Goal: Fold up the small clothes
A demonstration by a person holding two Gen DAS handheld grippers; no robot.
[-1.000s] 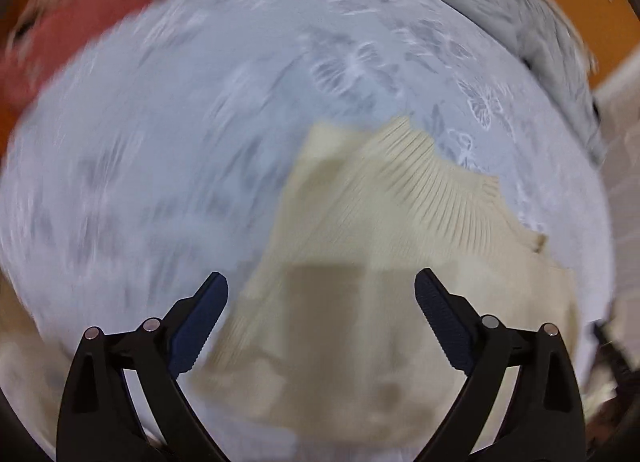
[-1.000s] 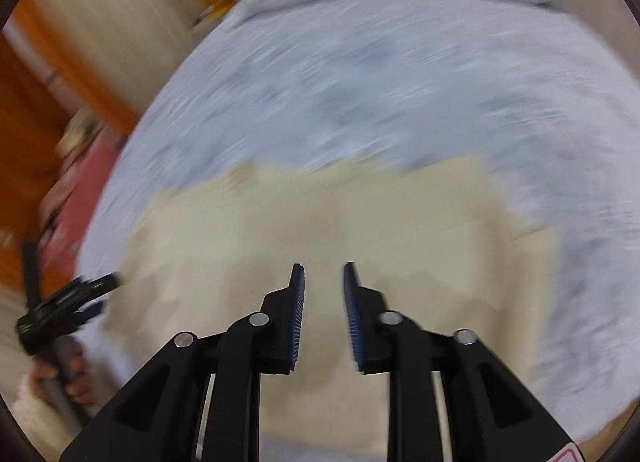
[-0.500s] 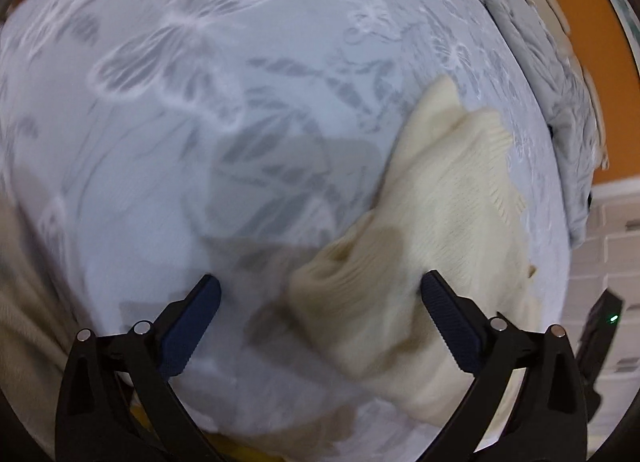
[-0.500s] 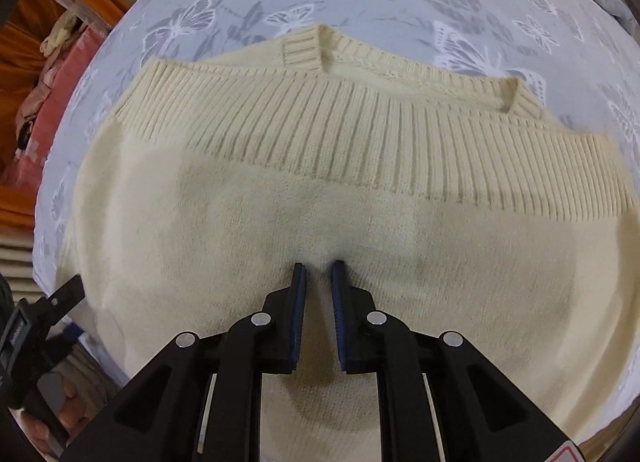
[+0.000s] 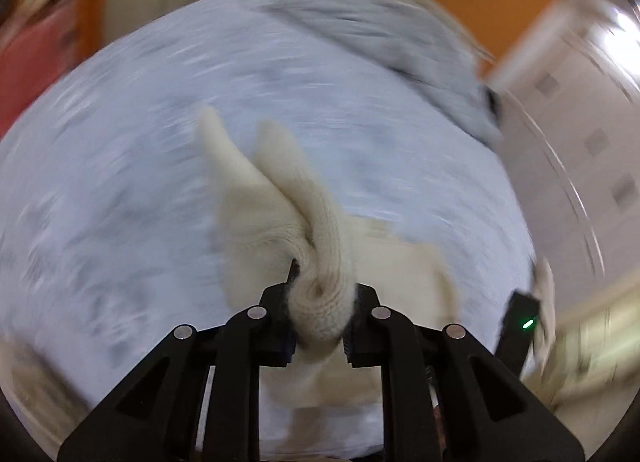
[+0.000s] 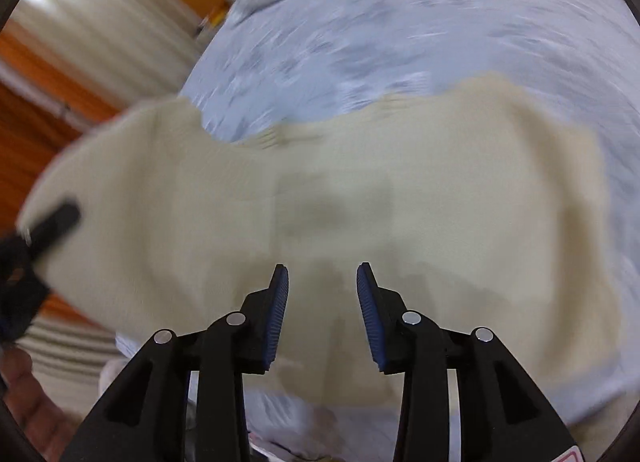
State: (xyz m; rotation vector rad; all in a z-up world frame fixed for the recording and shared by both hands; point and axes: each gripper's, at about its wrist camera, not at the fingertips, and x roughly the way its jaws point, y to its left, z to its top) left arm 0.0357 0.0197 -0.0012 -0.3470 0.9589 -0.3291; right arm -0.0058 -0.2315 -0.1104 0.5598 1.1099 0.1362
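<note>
A cream knitted sweater (image 6: pixel 400 202) lies spread on the pale blue butterfly-print bedspread (image 6: pixel 440 22). Its left edge is lifted off the bed, with the other gripper dark and blurred at that edge. In the left wrist view my left gripper (image 5: pixel 318 302) has closed on a bunched fold of the cream sweater (image 5: pixel 320 262), which trails away from the jaws toward the bed. My right gripper (image 6: pixel 322 302) hovers over the sweater's middle; its jaws are opening, with nothing between the blue pads (image 6: pixel 278 318).
A grey blanket (image 5: pixel 400 34) is heaped at the bed's far side. Orange walls and pale curtains (image 6: pixel 92 22) surround the bed. A red cloth (image 5: pixel 28 58) shows at the far left. A hand (image 6: pixel 24 402) is at the lower left of the right wrist view.
My left gripper went from wide open beside the sweater's edge to shut on a bunch of it and lifted. My right gripper's jaws parted from nearly shut.
</note>
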